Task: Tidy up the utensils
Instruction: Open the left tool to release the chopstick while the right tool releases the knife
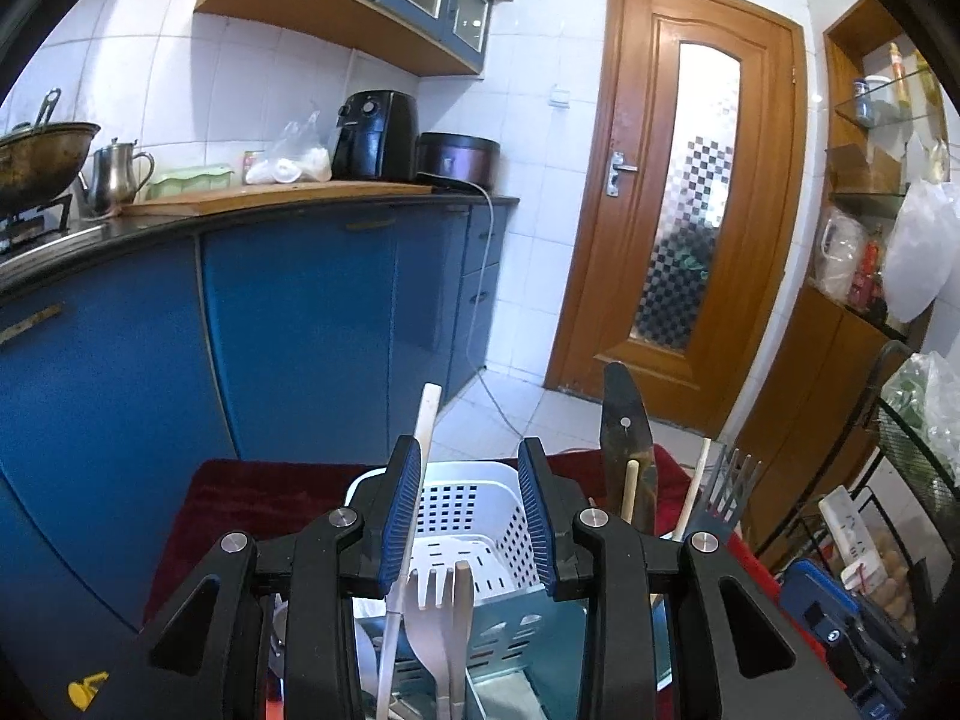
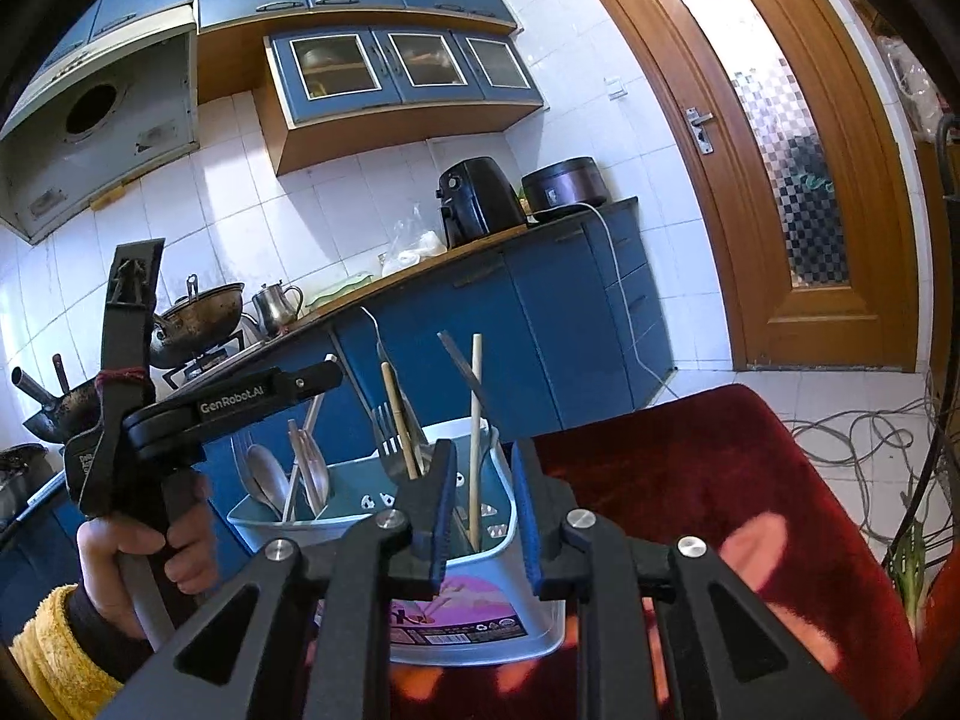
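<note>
A pale blue utensil caddy (image 2: 510, 576) with a perforated white insert (image 1: 468, 516) stands on a red cloth (image 2: 720, 480). My right gripper (image 2: 485, 447) is open around a wooden chopstick (image 2: 476, 420) that stands in the caddy; neither pad presses on it. My left gripper (image 1: 470, 444) is open over the caddy. A white handle (image 1: 427, 420) lies along its left pad and a metal fork (image 1: 438, 594) stands upright below, neither one gripped. Spoons (image 2: 267, 477), a fork (image 2: 384, 426) and more chopsticks fill other compartments. A hand in a yellow sleeve (image 2: 54, 648) holds the left gripper.
A dark spatula (image 1: 624, 420) and a fork (image 1: 733, 483) stick up at the caddy's right. Blue cabinets (image 1: 300, 330) and a counter with a wok (image 1: 42, 156), kettle (image 1: 117, 174) and air fryer (image 1: 375, 135) lie beyond. A wooden door (image 1: 690, 198) and a wire rack (image 1: 906, 450) stand right.
</note>
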Available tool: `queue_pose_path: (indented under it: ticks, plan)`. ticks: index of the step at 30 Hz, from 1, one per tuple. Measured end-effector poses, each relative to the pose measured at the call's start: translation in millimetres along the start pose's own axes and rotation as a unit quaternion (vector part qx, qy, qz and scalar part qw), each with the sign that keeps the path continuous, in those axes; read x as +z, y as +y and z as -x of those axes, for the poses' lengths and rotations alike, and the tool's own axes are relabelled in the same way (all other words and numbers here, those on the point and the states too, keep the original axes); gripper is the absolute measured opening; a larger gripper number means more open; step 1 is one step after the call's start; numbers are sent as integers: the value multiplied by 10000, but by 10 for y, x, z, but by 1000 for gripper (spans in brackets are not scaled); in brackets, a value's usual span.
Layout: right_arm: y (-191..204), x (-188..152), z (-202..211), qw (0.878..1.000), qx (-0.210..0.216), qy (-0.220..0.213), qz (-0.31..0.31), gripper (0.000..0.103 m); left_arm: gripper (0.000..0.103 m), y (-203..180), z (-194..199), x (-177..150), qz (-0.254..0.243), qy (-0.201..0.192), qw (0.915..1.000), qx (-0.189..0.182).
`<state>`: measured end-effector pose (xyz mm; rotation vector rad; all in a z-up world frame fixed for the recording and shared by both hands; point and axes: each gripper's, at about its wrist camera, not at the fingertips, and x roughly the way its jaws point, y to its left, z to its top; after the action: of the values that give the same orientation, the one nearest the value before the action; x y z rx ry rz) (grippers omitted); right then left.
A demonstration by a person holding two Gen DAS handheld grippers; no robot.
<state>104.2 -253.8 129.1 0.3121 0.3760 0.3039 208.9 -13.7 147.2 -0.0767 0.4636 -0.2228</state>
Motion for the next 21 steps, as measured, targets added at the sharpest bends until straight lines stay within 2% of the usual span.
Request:
queue_pose_path:
  ticks: [6, 10, 14, 16, 20, 21]
  plan:
    - [-28, -22, 10, 10000, 25, -3, -18, 23, 34, -6, 80, 124, -121, -109, 9998, 136]
    - [-37, -47, -7, 10000, 50, 61, -33, 24, 34, 6, -63, 255, -273, 245, 9992, 183]
    - [-36, -80, -21, 9999, 64, 115, -27, 24, 34, 51, -186, 281, -162, 506, 9985, 143]
    - [-44, -89, -22, 9999, 72, 120, -23, 24, 31, 64, -225, 276, -121, 573, 9982, 123]
    - [-78, -102, -15, 9999, 85, 118, -60, 24, 9, 57, -284, 234, -157, 680, 9974, 169]
    - [-89, -101, -12, 9999, 87, 118, -71, 24, 9, 59, -286, 228, -155, 676, 9974, 180]
